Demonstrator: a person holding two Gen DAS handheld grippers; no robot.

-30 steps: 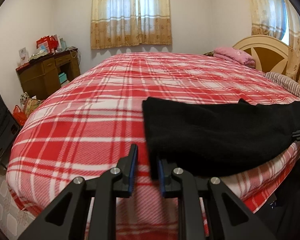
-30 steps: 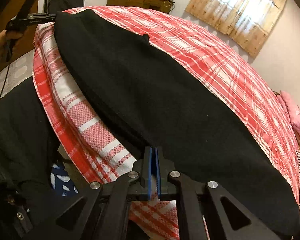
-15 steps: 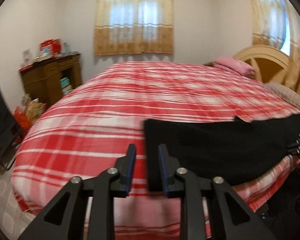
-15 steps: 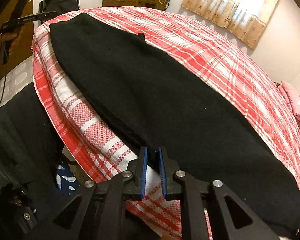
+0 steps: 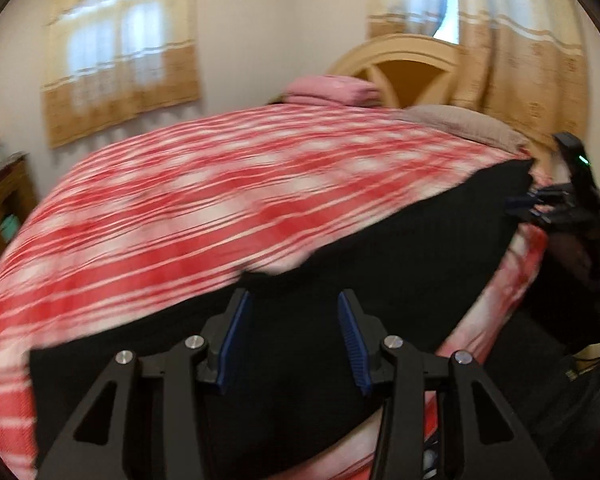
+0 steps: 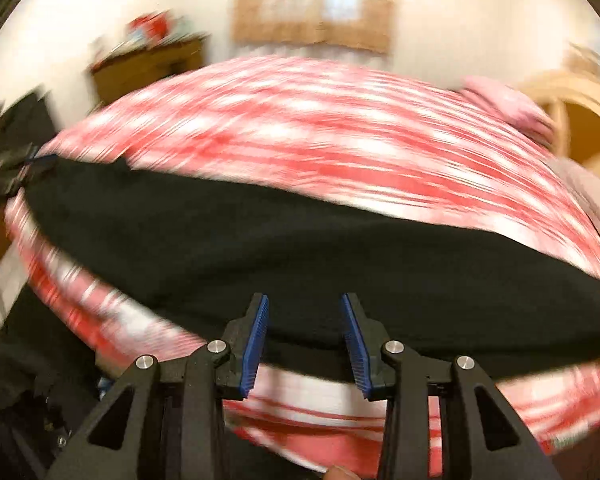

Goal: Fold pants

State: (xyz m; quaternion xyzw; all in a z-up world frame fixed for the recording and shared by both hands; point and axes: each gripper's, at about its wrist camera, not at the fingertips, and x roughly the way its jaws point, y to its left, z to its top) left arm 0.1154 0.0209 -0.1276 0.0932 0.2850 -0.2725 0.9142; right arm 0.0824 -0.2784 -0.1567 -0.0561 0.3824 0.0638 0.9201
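In the left wrist view, the left claw (image 5: 292, 340) is standing wide, gripping nothing. The black pants (image 5: 380, 280) are lying directly beyond and under its fingers, stretching away to the right along the near edge of the bed (image 5: 204, 200). Far to the right, the other claw is showing at the pants' end.

In the right wrist view, the right claw (image 6: 304, 344) is likewise gaping wide and empty, with the pants (image 6: 300, 248) spreading just ahead of its tips and far to the left and right.

Both views are smearing with motion. A bite taken this fast is risking pinching only the top layer, or catching the plaid bedcover too, skewing the fold. The cloth near the edge may also be slipping off.
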